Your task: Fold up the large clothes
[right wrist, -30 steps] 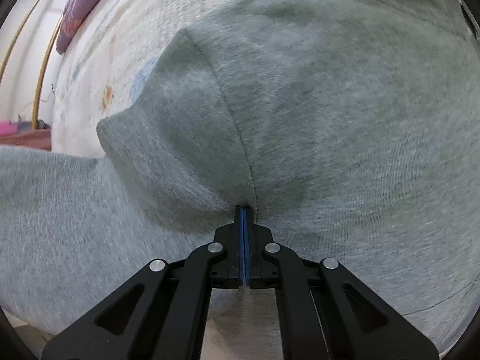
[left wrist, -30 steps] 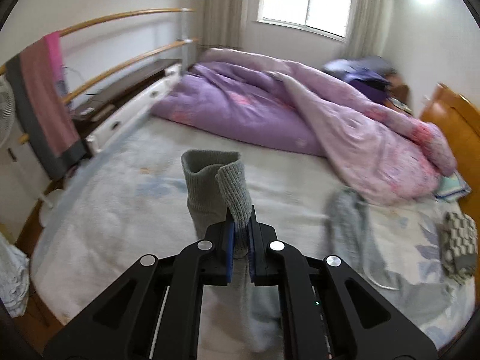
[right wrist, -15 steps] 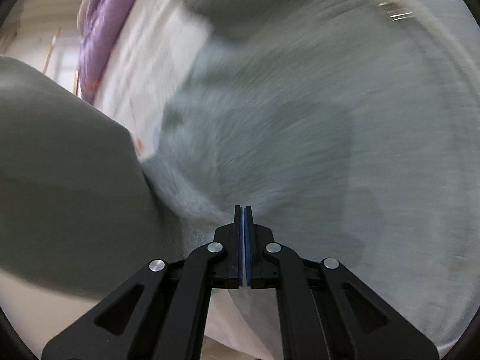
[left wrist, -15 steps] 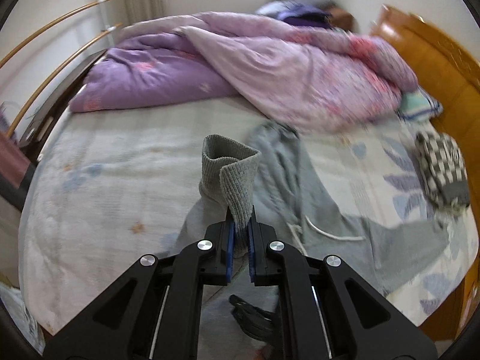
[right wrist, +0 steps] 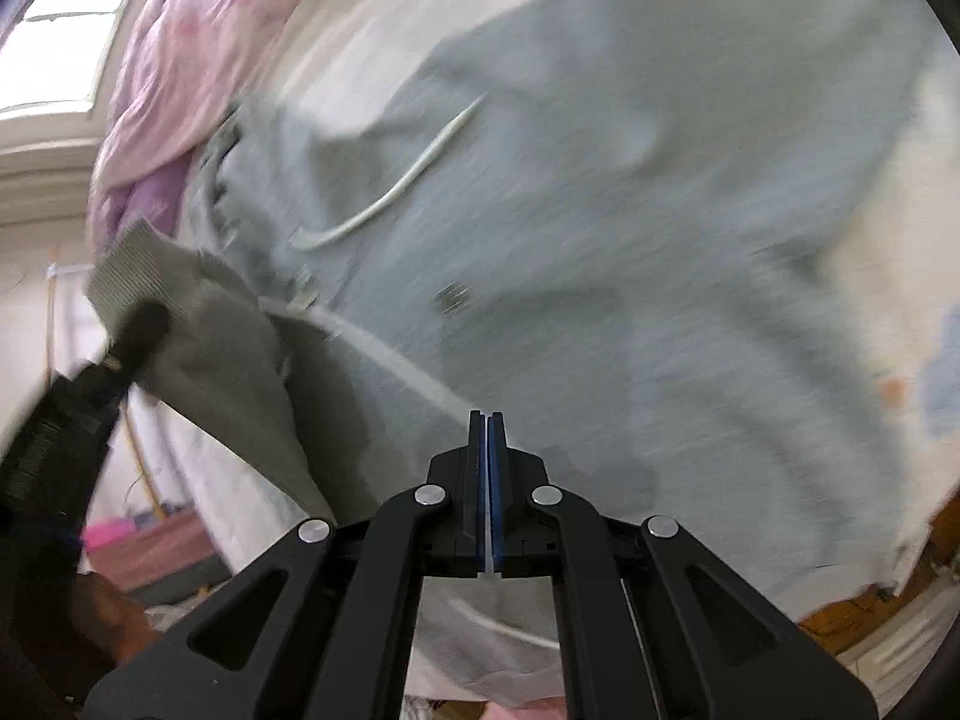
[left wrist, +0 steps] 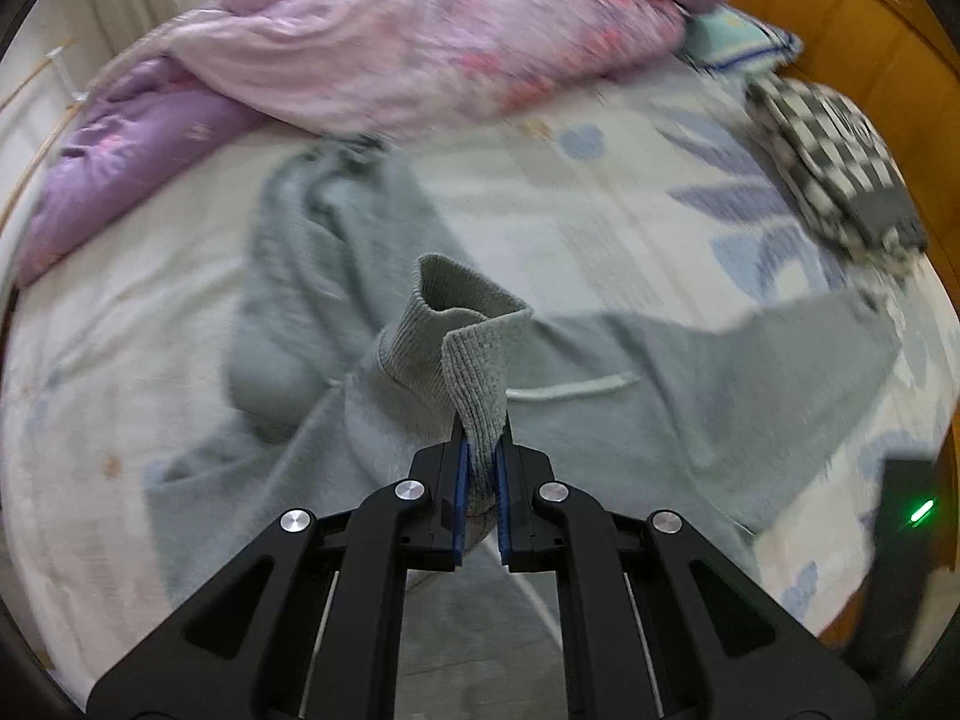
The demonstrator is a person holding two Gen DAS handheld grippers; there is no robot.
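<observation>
- Biggest risk imo: the ribbed cuff (left wrist: 474,354) slips out of the left gripper (left wrist: 478,480) if the pull gets sharp, since only a narrow strip sits between the pads.
- The grey sweatshirt (left wrist: 630,420) lies spread on the bed (left wrist: 120,330), from 10 to 3 o'clock of that gripper, and it could bunch under the quilt (left wrist: 420,48).
- Left jaws: nearly closed, clamped on the cuff.
- Right gripper (right wrist: 486,492): jaws pressed together; looks like fabric is pinched, but I can't tell for sure.
</observation>
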